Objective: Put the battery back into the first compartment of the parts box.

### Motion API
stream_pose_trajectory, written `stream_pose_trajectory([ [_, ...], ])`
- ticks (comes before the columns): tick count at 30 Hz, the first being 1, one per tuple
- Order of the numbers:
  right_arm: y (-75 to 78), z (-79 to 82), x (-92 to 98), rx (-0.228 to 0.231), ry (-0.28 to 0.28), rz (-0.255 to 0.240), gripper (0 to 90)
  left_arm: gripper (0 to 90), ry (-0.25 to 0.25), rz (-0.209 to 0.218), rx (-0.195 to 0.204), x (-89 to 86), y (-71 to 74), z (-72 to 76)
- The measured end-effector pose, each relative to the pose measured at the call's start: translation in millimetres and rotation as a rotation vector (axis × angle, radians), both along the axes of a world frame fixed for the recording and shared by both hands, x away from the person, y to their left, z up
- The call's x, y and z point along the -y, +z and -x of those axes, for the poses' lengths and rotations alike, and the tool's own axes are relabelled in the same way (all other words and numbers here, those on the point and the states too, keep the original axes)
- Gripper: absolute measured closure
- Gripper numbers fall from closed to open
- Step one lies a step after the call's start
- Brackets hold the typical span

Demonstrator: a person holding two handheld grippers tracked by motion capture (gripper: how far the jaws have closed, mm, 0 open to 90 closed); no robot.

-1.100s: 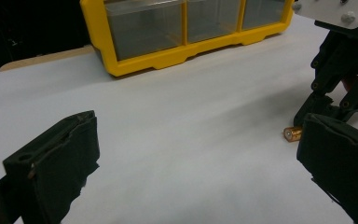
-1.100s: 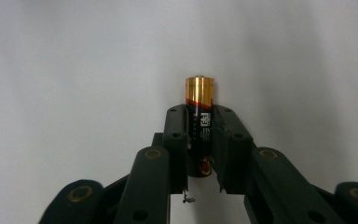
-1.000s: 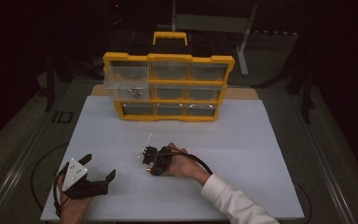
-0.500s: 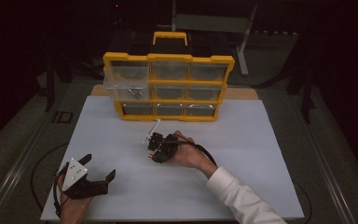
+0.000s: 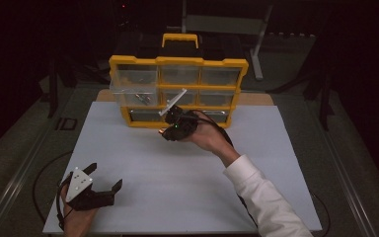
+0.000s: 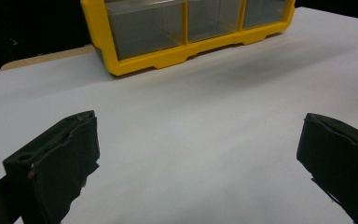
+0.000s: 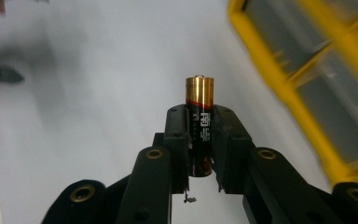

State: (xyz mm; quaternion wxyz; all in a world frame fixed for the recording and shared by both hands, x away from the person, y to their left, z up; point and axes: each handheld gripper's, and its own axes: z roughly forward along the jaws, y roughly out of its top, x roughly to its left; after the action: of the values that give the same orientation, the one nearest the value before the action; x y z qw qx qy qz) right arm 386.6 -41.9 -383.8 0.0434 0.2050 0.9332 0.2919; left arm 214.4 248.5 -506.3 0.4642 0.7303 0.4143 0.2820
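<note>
The right gripper point(image 7: 199, 140) clamps a battery point(image 7: 199, 121) (long axis along the jaws, gold end out) just in front of the organizer point(image 5: 177, 91), whose pulled-out drawer point(image 5: 134, 93) lies up and left, while the left gripper point(image 5: 103, 185) rests wide open, well short of the organizer.
</note>
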Motion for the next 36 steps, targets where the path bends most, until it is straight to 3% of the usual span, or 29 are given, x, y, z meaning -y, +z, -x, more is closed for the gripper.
stream_pose_trajectory([
  [7,30.3,-15.5,12.1,0.039,-0.065,-0.081,76.8,0.0,-0.001,0.001,0.000,0.1,0.0,-0.1],
  [8,40.7,-21.0,16.6,0.062,-0.089,-0.106,76.8,0.0,0.000,-0.002,0.002,-0.1,0.2,0.0],
  [14,54.0,-29.4,23.5,0.105,-0.134,-0.130,76.8,0.0,0.001,0.000,0.001,-0.4,0.1,0.0],
  [21,68.4,-35.3,29.4,0.125,-0.160,-0.163,76.7,0.0,0.002,0.000,0.001,-0.1,-0.1,-0.2],
  [28,94.9,-42.9,28.3,0.158,-0.192,-0.258,76.8,0.0,0.003,0.000,0.001,-0.3,-0.1,-0.2],
  [36,110.0,-49.1,17.8,0.179,-0.203,-0.315,76.7,0.0,0.002,-0.001,0.001,-0.4,0.1,-0.2],
])
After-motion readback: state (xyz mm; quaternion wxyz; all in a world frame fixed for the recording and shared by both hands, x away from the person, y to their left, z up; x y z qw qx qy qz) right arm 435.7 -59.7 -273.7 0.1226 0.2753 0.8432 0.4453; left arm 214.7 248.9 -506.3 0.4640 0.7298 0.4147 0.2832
